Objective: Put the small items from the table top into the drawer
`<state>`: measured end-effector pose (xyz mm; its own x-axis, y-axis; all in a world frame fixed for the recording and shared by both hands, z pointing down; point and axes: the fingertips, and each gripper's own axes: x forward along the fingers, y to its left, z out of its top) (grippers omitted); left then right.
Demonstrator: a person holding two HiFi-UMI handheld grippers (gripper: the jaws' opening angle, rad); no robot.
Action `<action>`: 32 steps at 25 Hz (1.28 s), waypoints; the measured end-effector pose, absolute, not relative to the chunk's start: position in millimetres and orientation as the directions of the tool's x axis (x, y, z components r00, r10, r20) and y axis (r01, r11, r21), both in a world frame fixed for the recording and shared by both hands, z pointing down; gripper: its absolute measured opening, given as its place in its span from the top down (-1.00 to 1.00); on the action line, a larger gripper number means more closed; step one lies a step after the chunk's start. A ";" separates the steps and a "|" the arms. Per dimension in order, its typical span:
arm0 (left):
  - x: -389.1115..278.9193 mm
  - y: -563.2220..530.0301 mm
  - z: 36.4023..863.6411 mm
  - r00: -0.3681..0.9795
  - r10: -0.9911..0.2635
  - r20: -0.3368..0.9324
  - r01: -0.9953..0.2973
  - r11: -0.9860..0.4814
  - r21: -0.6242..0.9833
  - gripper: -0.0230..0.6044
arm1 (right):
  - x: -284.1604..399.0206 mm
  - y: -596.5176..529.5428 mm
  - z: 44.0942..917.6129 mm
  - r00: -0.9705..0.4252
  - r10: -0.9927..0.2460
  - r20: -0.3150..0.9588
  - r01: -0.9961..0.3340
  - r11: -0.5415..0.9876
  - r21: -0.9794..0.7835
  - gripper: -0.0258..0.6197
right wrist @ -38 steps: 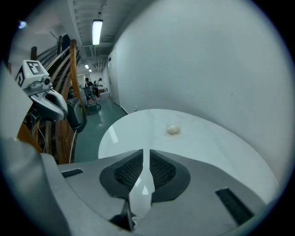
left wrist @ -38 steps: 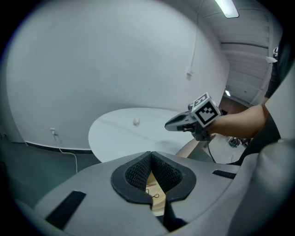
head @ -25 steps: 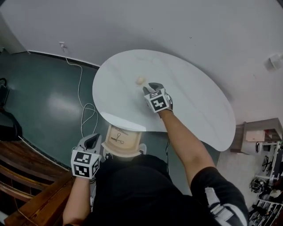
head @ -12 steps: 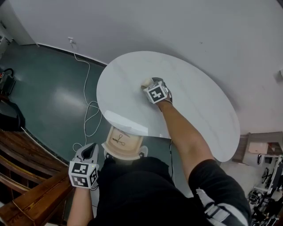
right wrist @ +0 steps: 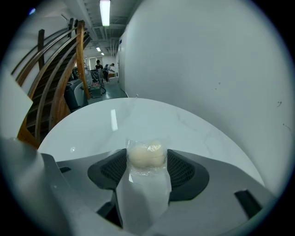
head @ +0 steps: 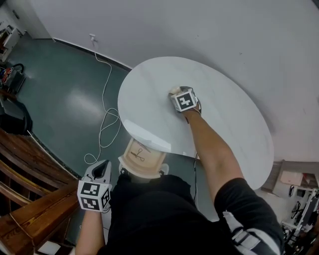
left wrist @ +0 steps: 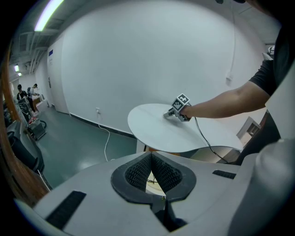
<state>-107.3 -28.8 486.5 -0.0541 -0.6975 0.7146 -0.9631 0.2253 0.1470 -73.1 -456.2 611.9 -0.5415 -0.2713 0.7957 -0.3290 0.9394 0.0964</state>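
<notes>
2 claws show: our right claw (right wrist: 147,168) stands released, its jaws spread either side of a small cream-coloured lump in clear plastic wrap (right wrist: 146,154) lying on the round white table (head: 224,124). Our left claw (left wrist: 152,159) is clenched on nothing, low beside the open pale wooden drawer (head: 142,158).

White cable (head: 106,94) on green floor (head: 65,94), fwd-left of left gripper (head: 102,168) jaws, runs to wall socket (head: 92,37). Wooden railing (head: 30,169) just left of them. Beyond right gripper (right wrist: 147,161) jaws, far left: people (right wrist: 103,68) in bkgd, ceiling light (right wrist: 105,11) above.
</notes>
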 end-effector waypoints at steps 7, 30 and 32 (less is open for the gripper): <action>-110.1 -45.4 477.9 -0.013 -0.716 0.698 -0.980 0.149 0.134 0.88 | -65.8 -442.4 592.1 -0.573 -0.282 0.769 -0.328 0.939 0.100 0.09; -121.3 -96.8 480.9 0.250 -0.719 0.648 -0.968 -0.201 0.150 0.87 | -11.0 -308.9 537.4 -0.655 -0.353 0.668 -0.417 0.906 0.070 0.09; -118.4 -98.7 482.0 0.271 -0.711 0.649 -0.962 -0.227 0.153 0.88 | -6.4 -294.0 540.5 -0.657 -0.347 0.669 -0.419 0.906 0.059 0.09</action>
<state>-118.4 -98.7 482.0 0.2707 -0.7114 0.6486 -0.9619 -0.2269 0.1526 -6.4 -294.0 540.5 -0.6570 -0.3473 0.6692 -0.4189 0.9061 0.0591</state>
